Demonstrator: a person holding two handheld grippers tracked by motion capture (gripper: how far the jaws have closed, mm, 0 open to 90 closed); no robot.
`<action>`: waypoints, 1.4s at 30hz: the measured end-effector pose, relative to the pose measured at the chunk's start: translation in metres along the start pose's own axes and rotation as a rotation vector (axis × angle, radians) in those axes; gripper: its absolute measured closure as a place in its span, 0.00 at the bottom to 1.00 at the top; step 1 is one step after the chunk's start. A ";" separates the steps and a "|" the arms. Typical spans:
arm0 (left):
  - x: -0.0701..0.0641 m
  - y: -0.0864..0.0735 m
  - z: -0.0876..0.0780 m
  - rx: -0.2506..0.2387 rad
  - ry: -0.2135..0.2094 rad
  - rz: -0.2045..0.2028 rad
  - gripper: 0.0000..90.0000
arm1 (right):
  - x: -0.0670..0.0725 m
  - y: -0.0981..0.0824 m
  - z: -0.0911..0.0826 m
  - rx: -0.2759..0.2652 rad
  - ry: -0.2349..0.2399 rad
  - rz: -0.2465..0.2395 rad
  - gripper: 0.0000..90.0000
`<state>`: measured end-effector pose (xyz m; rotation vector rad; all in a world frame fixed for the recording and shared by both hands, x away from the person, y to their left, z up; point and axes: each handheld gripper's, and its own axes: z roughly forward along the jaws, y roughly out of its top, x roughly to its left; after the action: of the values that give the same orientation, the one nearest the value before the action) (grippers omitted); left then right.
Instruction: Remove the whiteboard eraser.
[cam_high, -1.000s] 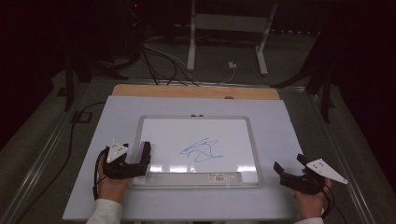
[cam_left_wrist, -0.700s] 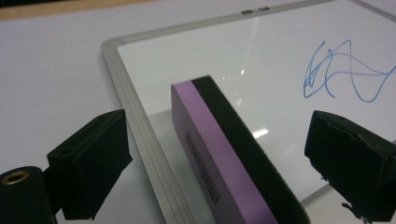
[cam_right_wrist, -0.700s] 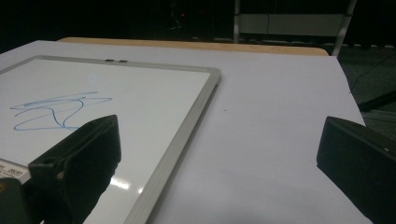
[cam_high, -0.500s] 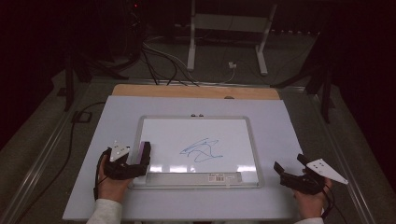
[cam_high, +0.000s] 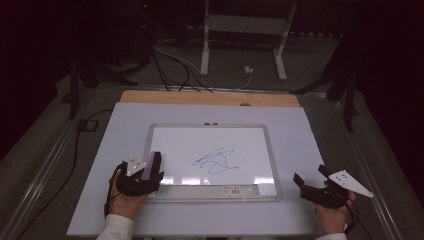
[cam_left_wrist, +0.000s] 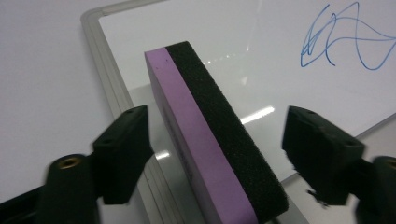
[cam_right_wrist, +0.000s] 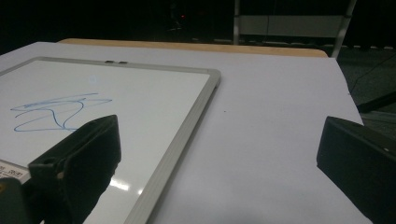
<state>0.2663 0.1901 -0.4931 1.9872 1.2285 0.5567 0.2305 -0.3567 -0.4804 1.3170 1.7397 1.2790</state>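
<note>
One whiteboard (cam_high: 212, 160) flat on the white surface (cam_high: 310, 140), one blue scribble (cam_high: 216, 161) at its middle, one purple-and-black eraser (cam_left_wrist: 210, 140) between the spread jaws of the left tool (cam_left_wrist: 219, 154) at the board's near-left corner, untouched by either jaw, right tool (cam_right_wrist: 219, 158) spread and empty beside the board's right edge.

dim room, dark surround; glare streaks on whiteboard (cam_high: 212, 155); near tongs (cam_left_wrist: 224, 154) blurred

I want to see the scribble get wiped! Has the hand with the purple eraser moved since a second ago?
Cannot tell. In the high view the left gripper sits at the whiteboard's near left corner, around the eraser, much as before. Any shift is too small to judge.
</note>
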 end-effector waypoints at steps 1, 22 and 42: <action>0.000 0.000 0.001 0.005 0.001 0.000 0.38 | 0.000 0.000 0.000 0.000 0.001 0.001 0.00; 0.006 0.001 -0.002 0.019 0.020 -0.032 0.70 | 0.001 0.000 0.001 0.000 0.004 -0.001 0.00; 0.007 0.027 -0.016 -0.065 0.018 -0.012 0.72 | 0.000 0.000 0.001 0.002 0.002 0.000 0.00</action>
<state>0.2742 0.1941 -0.4627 1.9232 1.2173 0.6024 0.2308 -0.3560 -0.4809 1.3174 1.7432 1.2791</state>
